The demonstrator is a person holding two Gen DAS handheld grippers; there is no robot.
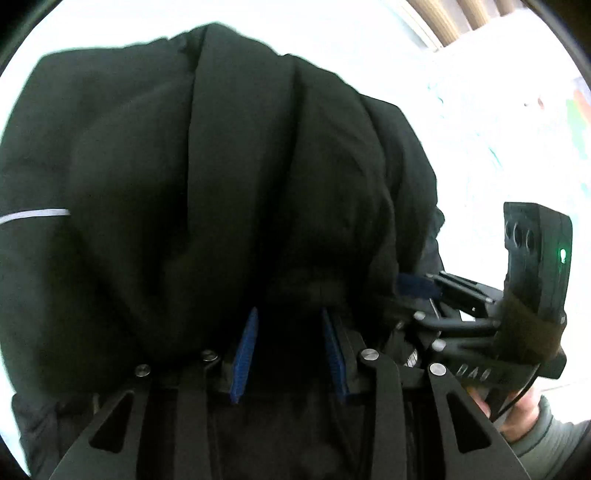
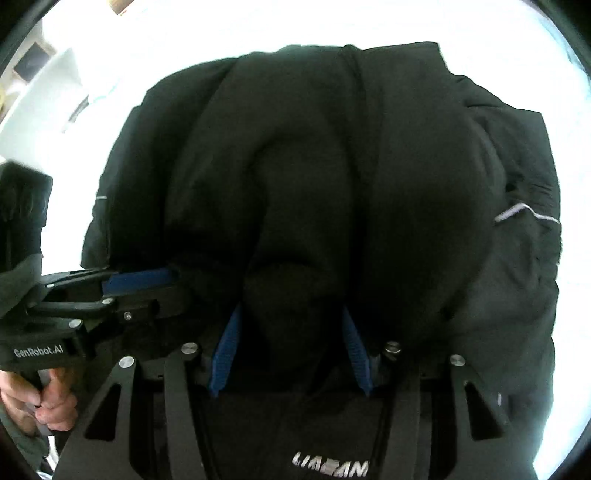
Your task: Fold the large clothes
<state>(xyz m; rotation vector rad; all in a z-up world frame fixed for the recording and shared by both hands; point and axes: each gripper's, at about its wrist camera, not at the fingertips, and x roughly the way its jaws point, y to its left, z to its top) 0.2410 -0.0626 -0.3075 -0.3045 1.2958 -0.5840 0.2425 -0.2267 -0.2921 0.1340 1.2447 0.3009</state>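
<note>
A big black padded jacket [image 1: 221, 184] with thin white stripes fills the left wrist view; it hangs bunched in thick folds. My left gripper [image 1: 290, 314] is shut on a fold of the jacket between its blue pads [image 1: 245, 350]. My right gripper shows at the right of that view [image 1: 417, 288], clamped on the jacket's edge. In the right wrist view the same jacket [image 2: 332, 166] fills the frame. My right gripper [image 2: 291, 314] is shut on a thick fold. My left gripper [image 2: 147, 284] grips the jacket at the left.
A bright white surface [image 1: 480, 129] lies behind and around the jacket. Wooden slats [image 1: 454, 18] show at the top right of the left wrist view. The person's hands hold the gripper handles [image 2: 44, 398].
</note>
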